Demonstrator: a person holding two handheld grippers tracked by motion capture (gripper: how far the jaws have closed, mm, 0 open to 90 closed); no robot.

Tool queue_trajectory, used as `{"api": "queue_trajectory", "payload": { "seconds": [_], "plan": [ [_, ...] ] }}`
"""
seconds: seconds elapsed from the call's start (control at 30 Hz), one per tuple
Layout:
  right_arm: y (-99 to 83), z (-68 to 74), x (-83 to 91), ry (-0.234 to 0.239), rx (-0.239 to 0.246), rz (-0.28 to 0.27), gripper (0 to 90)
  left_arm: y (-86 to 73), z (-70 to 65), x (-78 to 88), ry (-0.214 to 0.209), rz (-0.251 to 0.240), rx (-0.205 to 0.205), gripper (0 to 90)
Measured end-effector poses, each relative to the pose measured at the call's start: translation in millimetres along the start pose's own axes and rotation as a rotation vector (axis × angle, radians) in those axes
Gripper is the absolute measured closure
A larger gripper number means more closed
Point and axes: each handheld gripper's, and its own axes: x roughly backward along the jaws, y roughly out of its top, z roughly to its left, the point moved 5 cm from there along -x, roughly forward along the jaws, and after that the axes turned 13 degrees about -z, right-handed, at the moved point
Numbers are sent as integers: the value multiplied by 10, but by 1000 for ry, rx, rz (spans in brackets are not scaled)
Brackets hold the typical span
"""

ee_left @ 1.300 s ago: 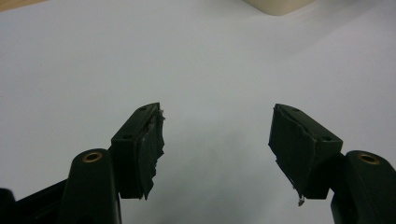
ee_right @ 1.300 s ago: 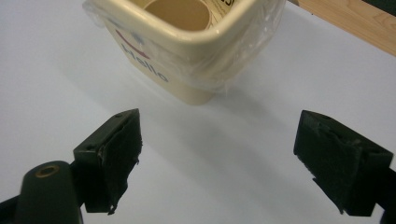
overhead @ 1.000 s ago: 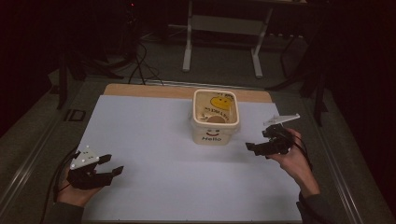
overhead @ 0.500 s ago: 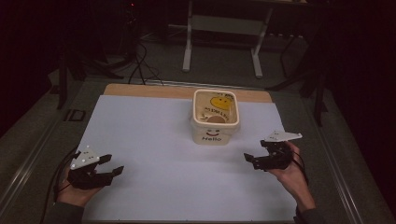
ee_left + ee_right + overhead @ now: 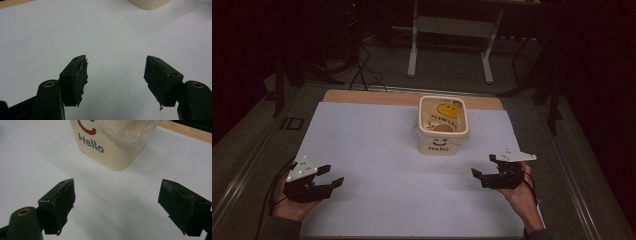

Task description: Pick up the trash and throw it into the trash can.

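The right gripper (image 5: pixel 484 170) rests low near the right edge of the white table (image 5: pixel 377 150), its jaws spread wide with nothing between them. The left gripper (image 5: pixel 332 175) sits near the front left corner, jaws likewise wide apart and empty. In the left gripper view the pads (image 5: pixel 80 77) look ragged and torn along their edges.

Compared with a second ago, the right gripper has drawn back from beside the cream tub (image 5: pixel 442 125) toward the front edge and dropped closer to the table; half a second ago it was already most of the way there. The left gripper has stayed where it was, and the tub has not shifted.

The tub stands toward the far edge, a little right of the middle, well apart from both grippers. Its top is cut off in the right gripper view, and only its base corner enters the left gripper view. Inside it lie a yellow thing and perhaps a round brownish one; the high view is too dim to be sure what they are. A clear film seems to line its mouth.

The tub's front bears a red smile above the word "Hello" (image 5: pixel 90 143) in dark blue letters.
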Motion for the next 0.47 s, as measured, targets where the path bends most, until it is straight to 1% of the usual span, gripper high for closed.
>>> {"api": "queue_trajectory", "payload": {
  "seconds": [0.2,0.27,0.47],
  "plan": [
    [-34,28,-23,-1,14,-8,133,7,3,13,1,-7,-3,348],
    [-37,27,-18,4,14,-12,132,8,5,14,3,-9,-4,348],
    [-64,5,-18,0,13,-9,127,6,10,13,6,-8,-7,347]
  ]
}}
